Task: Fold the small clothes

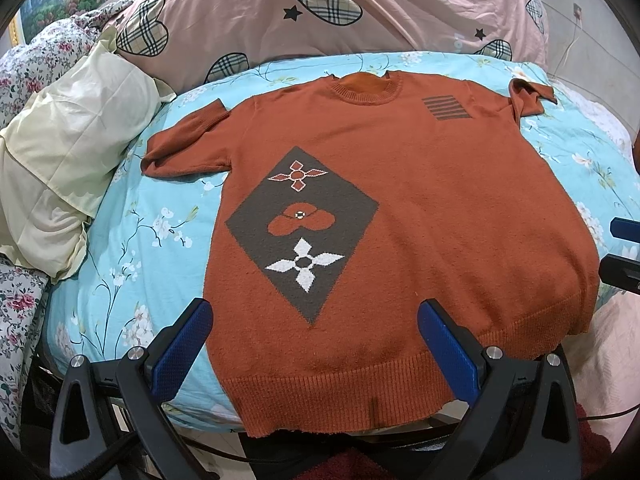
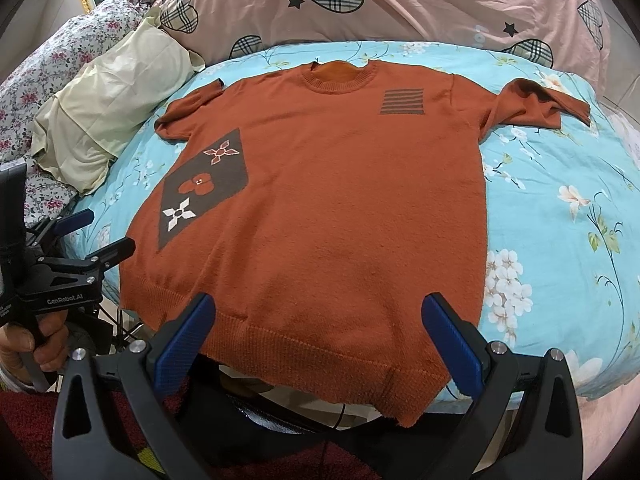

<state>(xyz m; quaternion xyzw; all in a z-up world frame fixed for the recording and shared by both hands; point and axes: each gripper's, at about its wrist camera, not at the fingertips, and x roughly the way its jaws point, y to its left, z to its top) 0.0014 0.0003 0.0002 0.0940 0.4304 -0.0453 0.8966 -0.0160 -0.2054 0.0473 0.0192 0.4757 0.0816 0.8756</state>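
Note:
An orange short-sleeved knit sweater (image 1: 420, 208) lies flat, front up, on a light blue floral bedsheet (image 1: 132, 240). It has a grey diamond panel with flower motifs and a grey striped patch near the collar. It also shows in the right wrist view (image 2: 340, 208). My left gripper (image 1: 316, 320) is open and empty, above the hem near the sweater's left bottom part. My right gripper (image 2: 320, 316) is open and empty, above the hem near its right bottom part. The left gripper also shows at the left edge of the right wrist view (image 2: 92, 236).
A pink duvet with plaid hearts (image 1: 320, 12) is piled behind the sweater. A cream pillow (image 1: 76, 132) and flowered bedding (image 1: 24, 68) lie at the left. The bed's front edge runs just under the hem, with dark red floor (image 2: 40, 420) below.

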